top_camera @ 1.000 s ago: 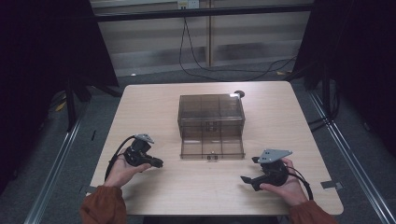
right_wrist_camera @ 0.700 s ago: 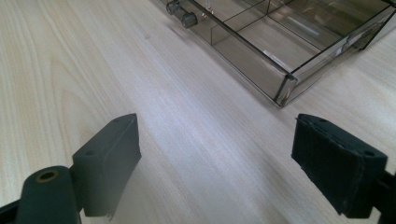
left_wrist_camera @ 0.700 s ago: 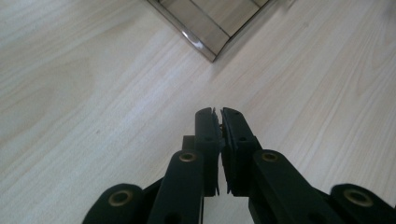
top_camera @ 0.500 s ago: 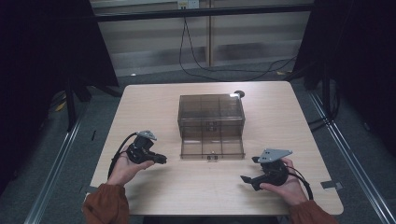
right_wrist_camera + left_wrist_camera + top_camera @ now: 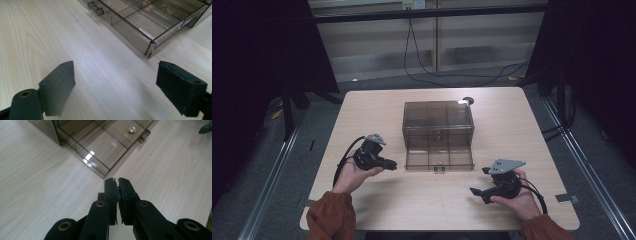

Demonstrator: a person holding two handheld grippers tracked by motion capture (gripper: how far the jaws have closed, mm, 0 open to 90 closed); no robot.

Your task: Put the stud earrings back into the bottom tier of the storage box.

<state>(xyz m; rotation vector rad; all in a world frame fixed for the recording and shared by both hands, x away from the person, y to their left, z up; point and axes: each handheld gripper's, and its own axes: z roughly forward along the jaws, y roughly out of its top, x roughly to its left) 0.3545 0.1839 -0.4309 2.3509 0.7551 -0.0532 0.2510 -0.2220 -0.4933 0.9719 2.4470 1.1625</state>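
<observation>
A smoky translucent plastic drawer box (image 5: 438,122) is set at the middle of a light wooden table (image 5: 377,107). Its lower drawer (image 5: 439,155) is pulled out toward the person, and its divided compartments are exposed. A small round knob (image 5: 440,169) is seen on the drawer's front edge.

The left gripper (image 5: 388,164) is held in the person's left hand (image 5: 354,175), just beside the drawer's left front corner and apart from it. In the left gripper view its jaws are seen pressed together with nothing between them, pointed at that corner (image 5: 103,175). A small shiny bead-like object (image 5: 131,130) is seen lying in one compartment of the drawer; what it is cannot be told.

The right gripper (image 5: 478,191) is held in the right hand (image 5: 518,197), near the drawer's right front corner and clear of it. In the right gripper view its jaws are spread wide over bare table (image 5: 100,75), with nothing gripped; the drawer's corner (image 5: 150,48) and knob (image 5: 95,8) are seen beyond them.
</observation>
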